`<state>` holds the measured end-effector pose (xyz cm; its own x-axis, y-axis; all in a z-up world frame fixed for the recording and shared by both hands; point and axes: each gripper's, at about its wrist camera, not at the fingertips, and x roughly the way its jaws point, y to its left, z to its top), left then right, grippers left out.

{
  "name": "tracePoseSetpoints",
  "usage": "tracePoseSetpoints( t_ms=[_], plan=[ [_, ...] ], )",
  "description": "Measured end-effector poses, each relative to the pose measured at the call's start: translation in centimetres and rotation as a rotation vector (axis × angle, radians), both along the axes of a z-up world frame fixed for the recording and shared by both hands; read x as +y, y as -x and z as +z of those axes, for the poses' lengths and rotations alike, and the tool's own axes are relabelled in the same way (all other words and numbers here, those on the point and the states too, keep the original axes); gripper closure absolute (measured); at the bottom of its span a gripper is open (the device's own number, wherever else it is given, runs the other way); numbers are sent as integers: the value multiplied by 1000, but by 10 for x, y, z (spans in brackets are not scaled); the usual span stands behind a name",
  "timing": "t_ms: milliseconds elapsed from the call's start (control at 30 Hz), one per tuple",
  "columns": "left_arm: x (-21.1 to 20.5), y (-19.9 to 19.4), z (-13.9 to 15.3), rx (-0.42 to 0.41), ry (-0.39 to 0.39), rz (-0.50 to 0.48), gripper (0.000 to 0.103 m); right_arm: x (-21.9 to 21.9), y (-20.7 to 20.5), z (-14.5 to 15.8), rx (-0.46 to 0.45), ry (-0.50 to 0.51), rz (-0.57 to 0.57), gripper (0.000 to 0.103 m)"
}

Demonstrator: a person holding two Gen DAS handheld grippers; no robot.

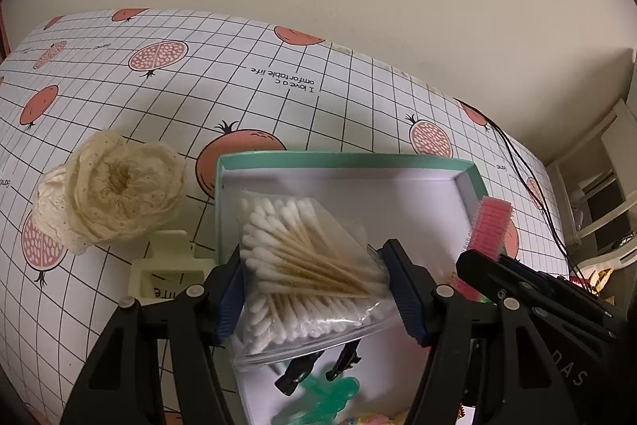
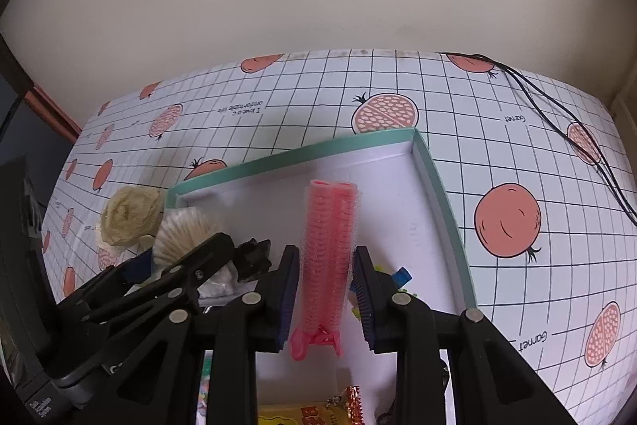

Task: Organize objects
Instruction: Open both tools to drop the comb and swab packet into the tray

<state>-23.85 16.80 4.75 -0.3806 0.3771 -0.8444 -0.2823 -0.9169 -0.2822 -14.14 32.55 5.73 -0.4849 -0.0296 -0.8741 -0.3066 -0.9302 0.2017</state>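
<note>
Black hair clips and a green plastic piece lie nearest the left wrist camera, on the white floor of the shallow teal-rimmed cardboard box, under the clear plastic bag of wooden-stemmed cotton swabs. Clamped on that bag from both sides is the left gripper, whose blue-padded fingers press into the plastic and hold it above the near part of the box. Just left of the box sits a cream plastic claw clip, and beyond that a cream lace scrunchie rests on the white grid-patterned tablecloth with red pomegranates.

Closest in the right wrist view, a yellow snack packet lies at the near end of the box. Above it the right gripper is closed on a pink bristled roller hair clip, which stands lengthwise between the pads and reaches toward the far wall of the box. A small blue piece shows beside the right finger. A black cable runs across the cloth past the far right corner of the box.
</note>
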Motion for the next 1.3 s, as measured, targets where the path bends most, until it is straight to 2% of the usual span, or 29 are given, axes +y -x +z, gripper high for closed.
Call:
tracePoseSetpoints(
  t_ms=[233, 300, 467, 567, 867, 1033, 1233, 1300],
  plan=[
    [-1, 1, 3, -10, -5, 5, 36, 0, 1, -1, -4, 2, -6, 71],
    [-2, 2, 3, -12, -6, 14, 32, 1, 1, -1, -4, 0, -8, 71],
    [-5, 3, 6, -12, -11, 16, 30, 3, 1, 0, -2, 9, -13, 70],
    [-7, 4, 10, -4, -14, 21, 29, 4, 1, 4, 6, 4, -21, 65],
    [-14, 2, 36, 39, -24, 29, 29, 1, -2, 27, 59, -9, -11, 65],
    [-18, 1, 47, 76, 2, 55, 29, -1, -3, 36, 79, -16, -5, 65],
    [-30, 3, 45, 84, 56, 98, 29, -1, 0, 30, 60, -11, -1, 64],
    [-32, 3, 44, 87, 75, 107, 29, 0, 0, 27, 57, -9, -3, 57]
  ],
)
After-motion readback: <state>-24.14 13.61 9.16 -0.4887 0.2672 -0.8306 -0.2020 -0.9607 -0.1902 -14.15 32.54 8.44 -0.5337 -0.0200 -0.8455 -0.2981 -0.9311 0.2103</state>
